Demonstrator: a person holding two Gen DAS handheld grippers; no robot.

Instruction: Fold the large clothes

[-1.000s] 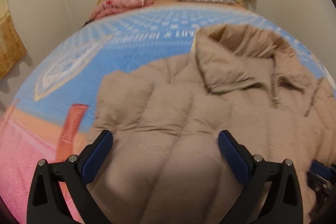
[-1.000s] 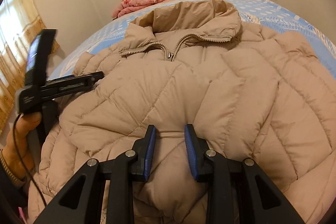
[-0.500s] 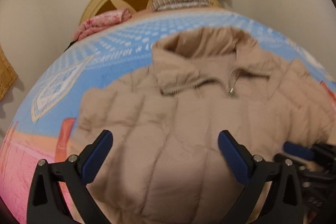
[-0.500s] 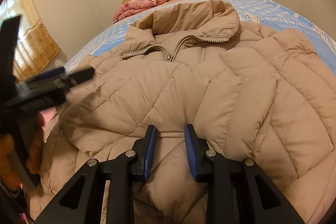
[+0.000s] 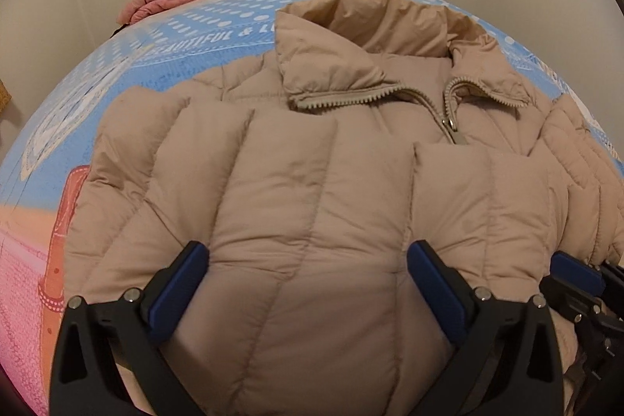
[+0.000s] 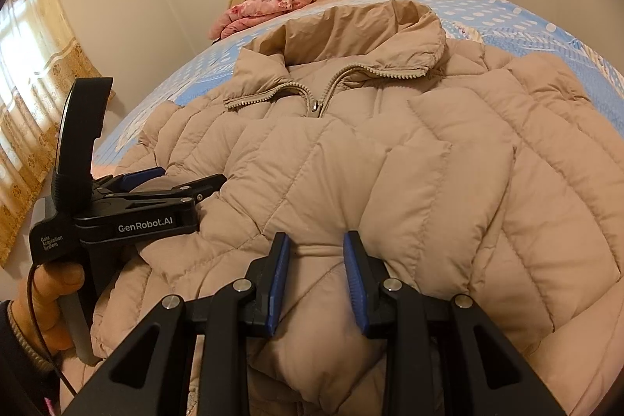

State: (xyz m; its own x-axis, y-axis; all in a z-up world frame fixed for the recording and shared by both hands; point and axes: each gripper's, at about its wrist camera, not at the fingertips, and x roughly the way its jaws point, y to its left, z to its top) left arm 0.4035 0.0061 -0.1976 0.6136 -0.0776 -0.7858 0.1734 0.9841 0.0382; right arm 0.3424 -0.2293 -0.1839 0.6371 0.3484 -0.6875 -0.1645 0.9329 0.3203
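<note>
Your right gripper [image 6: 316, 279] pinches a fold at the puffer jacket's [image 6: 390, 162] hem; your left gripper [image 5: 308, 283], marked "GenRobot.AI", gapes wide over its quilting. The jacket lies on the bedspread [image 5: 187, 41], printed "BEAUTIFUL &".

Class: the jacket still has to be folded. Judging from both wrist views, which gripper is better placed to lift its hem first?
Probably the right gripper: its pads already pinch the jacket hem. The left gripper stands open.
</note>
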